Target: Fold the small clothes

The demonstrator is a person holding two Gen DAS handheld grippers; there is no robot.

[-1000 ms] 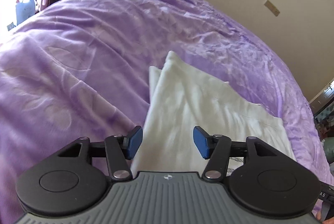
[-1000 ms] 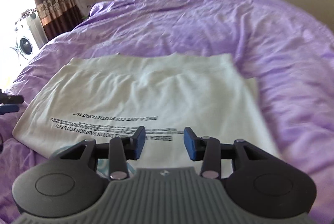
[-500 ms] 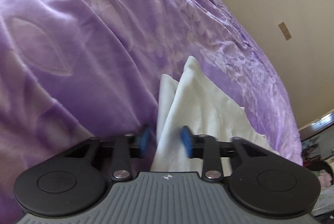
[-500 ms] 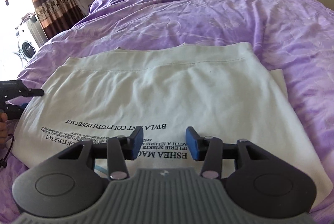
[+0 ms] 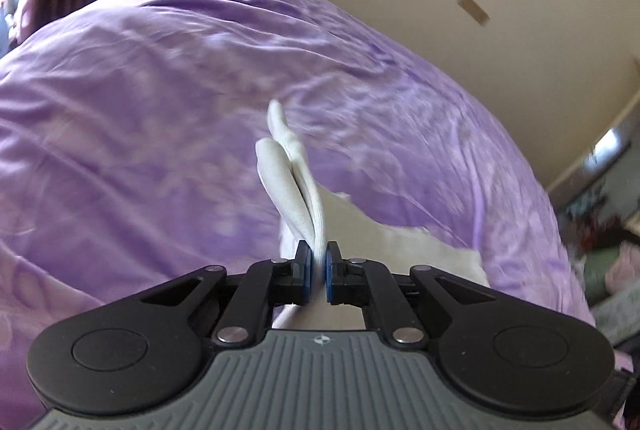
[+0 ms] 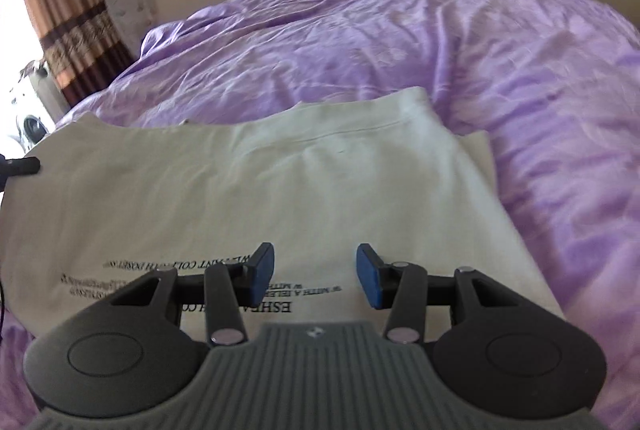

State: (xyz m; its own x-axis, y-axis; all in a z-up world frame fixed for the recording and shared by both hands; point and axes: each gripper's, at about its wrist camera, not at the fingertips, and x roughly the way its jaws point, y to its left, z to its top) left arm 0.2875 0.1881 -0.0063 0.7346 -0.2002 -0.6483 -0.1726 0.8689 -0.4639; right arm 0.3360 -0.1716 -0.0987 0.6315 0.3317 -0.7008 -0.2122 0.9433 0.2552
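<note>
The left gripper is closing its jaws on a bunched edge of the white garment, the cloth squeezed between the blue pads and standing up in a narrow ridge beyond them. The rest of the garment is lying spread flat on the purple bedspread, printed side up, its near edge under the right gripper. That one is hovering just above the printed lettering with its jaws half apart and nothing between them.

The pinch looks thin to me: if only one layer is truly caught, the other could slide free as the edge is carried across, leaving a lopsided fold. With the right side gripping nothing, the whole garment may drag over the slippery cover instead of folding. The soft, rumpled bedspread could also ride up with it and wrinkle the crease.
</note>
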